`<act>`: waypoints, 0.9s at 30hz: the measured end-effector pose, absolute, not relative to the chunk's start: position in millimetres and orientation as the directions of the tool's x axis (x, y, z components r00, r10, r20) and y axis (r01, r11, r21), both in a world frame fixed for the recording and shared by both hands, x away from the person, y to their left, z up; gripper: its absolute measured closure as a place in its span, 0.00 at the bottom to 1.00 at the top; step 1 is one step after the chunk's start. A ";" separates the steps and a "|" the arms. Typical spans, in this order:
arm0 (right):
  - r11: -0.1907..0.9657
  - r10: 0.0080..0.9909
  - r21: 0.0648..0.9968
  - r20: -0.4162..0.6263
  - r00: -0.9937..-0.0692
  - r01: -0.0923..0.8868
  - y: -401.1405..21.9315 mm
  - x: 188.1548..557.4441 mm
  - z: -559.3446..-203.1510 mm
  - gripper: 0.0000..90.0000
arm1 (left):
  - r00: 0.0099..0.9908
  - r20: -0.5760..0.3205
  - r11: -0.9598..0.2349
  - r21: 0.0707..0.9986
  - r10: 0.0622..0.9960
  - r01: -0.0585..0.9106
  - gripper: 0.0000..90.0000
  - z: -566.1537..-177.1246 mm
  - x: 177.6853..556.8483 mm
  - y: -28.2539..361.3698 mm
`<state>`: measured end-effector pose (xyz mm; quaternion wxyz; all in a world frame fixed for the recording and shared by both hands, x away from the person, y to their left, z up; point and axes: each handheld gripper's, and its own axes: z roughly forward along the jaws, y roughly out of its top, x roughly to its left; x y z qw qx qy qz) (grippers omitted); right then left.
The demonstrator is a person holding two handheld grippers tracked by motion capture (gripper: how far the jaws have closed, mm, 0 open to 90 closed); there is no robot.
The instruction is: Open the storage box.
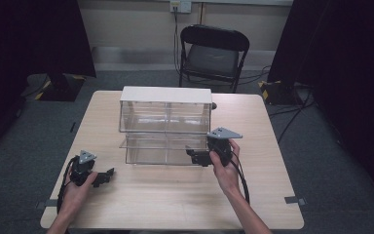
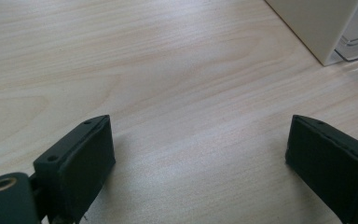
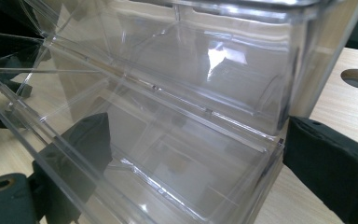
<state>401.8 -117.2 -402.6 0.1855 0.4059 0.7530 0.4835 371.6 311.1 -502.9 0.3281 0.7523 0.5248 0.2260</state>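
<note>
Drawers of clear plastic, stacked in a white-topped storage cabinet (image 1: 165, 124), stand mid-table (image 1: 175, 195), and the lower right drawer (image 1: 168, 148) is pulled out toward the person. Against its front right corner sits the right gripper (image 1: 195, 157); in the right gripper view the transparent drawer front (image 3: 177, 158) lies between the two black jaws, one behind the plastic and one just outside it, though whether the pads press on it I cannot tell. Well apart, the left gripper (image 1: 108, 174) rests low over bare wood, jaws spread wide, holding nothing.
</note>
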 end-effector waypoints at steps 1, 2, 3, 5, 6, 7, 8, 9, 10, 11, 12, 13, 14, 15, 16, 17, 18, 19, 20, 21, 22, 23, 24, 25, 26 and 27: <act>0.203 0.791 0.879 0.114 -0.602 0.432 -117.2 401.8 -402.5 0.08 | 0.347 -0.004 -0.234 0.731 0.938 0.641 0.08 -502.9 371.6 311.1; 0.201 0.791 0.879 0.114 -0.601 0.432 -117.2 401.8 -402.4 0.08 | 0.347 -0.004 -0.234 0.731 0.938 0.641 0.08 -502.9 371.6 311.1; 0.201 0.791 0.880 0.113 -0.601 0.430 -117.2 402.0 -402.4 0.08 | 0.347 -0.004 -0.234 0.731 0.938 0.641 0.08 -502.9 371.6 311.1; 0.199 0.791 0.880 0.115 -0.601 0.430 -117.3 402.0 -402.0 0.08 | 0.347 -0.004 -0.234 0.731 0.938 0.641 0.08 -502.9 371.6 311.1; 0.196 0.791 0.880 0.119 -0.601 0.433 -117.4 401.9 -401.7 0.08 | 0.347 -0.004 -0.234 0.731 0.938 0.641 0.08 -502.9 371.6 311.1; 0.195 0.791 0.880 0.119 -0.600 0.432 -117.5 401.9 -401.2 0.08 | 0.347 -0.004 -0.234 0.731 0.938 0.641 0.08 -502.9 371.6 311.2; 0.195 0.791 0.880 0.119 -0.600 0.432 -117.5 401.9 -401.2 0.08 | 0.347 -0.004 -0.234 0.731 0.938 0.641 0.08 -502.9 371.6 311.2; 0.195 0.793 0.882 0.115 -0.598 0.428 -117.3 402.3 -400.3 0.08 | 0.347 -0.004 -0.234 0.731 0.938 0.641 0.08 -502.9 371.6 311.1; 0.193 0.793 0.881 0.118 -0.597 0.432 -117.1 402.3 -399.6 0.08 | 0.347 -0.004 -0.234 0.731 0.938 0.641 0.08 -502.9 371.6 311.2; 0.193 0.793 0.881 0.120 -0.597 0.433 -117.2 402.5 -399.0 0.08 | 0.347 -0.004 -0.234 0.731 0.938 0.641 0.08 -502.9 371.6 311.1; 0.193 0.793 0.881 0.120 -0.597 0.433 -117.2 402.5 -399.0 0.08 | 0.347 -0.004 -0.234 0.731 0.938 0.641 0.08 -502.9 371.6 311.1; 0.196 0.792 0.881 0.117 -0.599 0.431 -117.5 402.7 -398.5 0.08 | 0.347 -0.004 -0.234 0.731 0.938 0.641 0.08 -502.9 371.6 311.1; 0.193 0.792 0.880 0.121 -0.598 0.433 -117.5 402.9 -397.9 0.08 | 0.347 -0.004 -0.234 0.731 0.938 0.641 0.08 -502.9 371.6 311.1; 0.192 0.791 0.880 0.123 -0.599 0.434 -117.6 402.9 -397.6 0.08 | 0.347 -0.004 -0.234 0.731 0.938 0.641 0.08 -502.9 371.6 311.1; 0.192 0.791 0.880 0.123 -0.599 0.434 -117.6 402.9 -397.6 0.08 | 0.347 -0.004 -0.234 0.731 0.938 0.641 0.08 -502.9 371.6 311.1; 0.191 0.791 0.881 0.123 -0.599 0.433 -117.7 403.0 -397.4 0.08 | 0.347 -0.004 -0.234 0.731 0.938 0.641 0.08 -502.9 371.6 311.1; 0.192 0.791 0.882 0.121 -0.600 0.431 -117.7 403.2 -397.1 0.08 | 0.347 -0.004 -0.234 0.731 0.938 0.641 0.08 -502.9 371.6 311.2; 0.194 0.790 0.881 0.120 -0.601 0.431 -117.8 403.4 -396.7 0.08 | 0.347 -0.004 -0.234 0.731 0.938 0.641 0.08 -502.9 371.6 311.1; 0.193 0.791 0.880 0.122 -0.600 0.433 -117.8 403.2 -396.6 0.08 | 0.347 -0.004 -0.234 0.731 0.938 0.641 0.08 -502.9 371.6 311.1; 0.193 0.790 0.881 0.122 -0.600 0.432 -117.9 403.2 -396.5 0.08 | 0.347 -0.004 -0.234 0.731 0.938 0.641 0.08 -502.9 371.6 311.1; 0.192 0.791 0.882 0.121 -0.600 0.430 -117.9 403.2 -396.4 0.08 | 0.347 -0.004 -0.234 0.731 0.938 0.641 0.08 -502.9 371.6 311.1; 0.190 0.791 0.883 0.121 -0.600 0.429 -117.9 403.2 -396.3 0.08 | 0.347 -0.004 -0.234 0.731 0.938 0.641 0.08 -502.9 371.6 311.2; 0.189 0.790 0.883 0.122 -0.600 0.429 -117.9 403.2 -396.2 0.08 | 0.347 -0.004 -0.234 0.731 0.938 0.641 0.08 -502.9 371.6 311.1; 0.188 0.790 0.883 0.124 -0.600 0.429 -118.0 403.3 -396.2 0.08 | 0.347 -0.004 -0.234 0.731 0.938 0.641 0.08 -502.9 371.6 311.1; 0.188 0.790 0.884 0.123 -0.601 0.429 -118.0 403.3 -396.2 0.08 | 0.347 -0.004 -0.234 0.731 0.938 0.641 0.08 -502.9 371.6 311.1; 0.187 0.790 0.884 0.123 -0.600 0.428 -118.1 403.4 -396.1 0.08 | 0.347 -0.004 -0.234 0.730 0.938 0.641 0.08 -502.9 371.6 311.2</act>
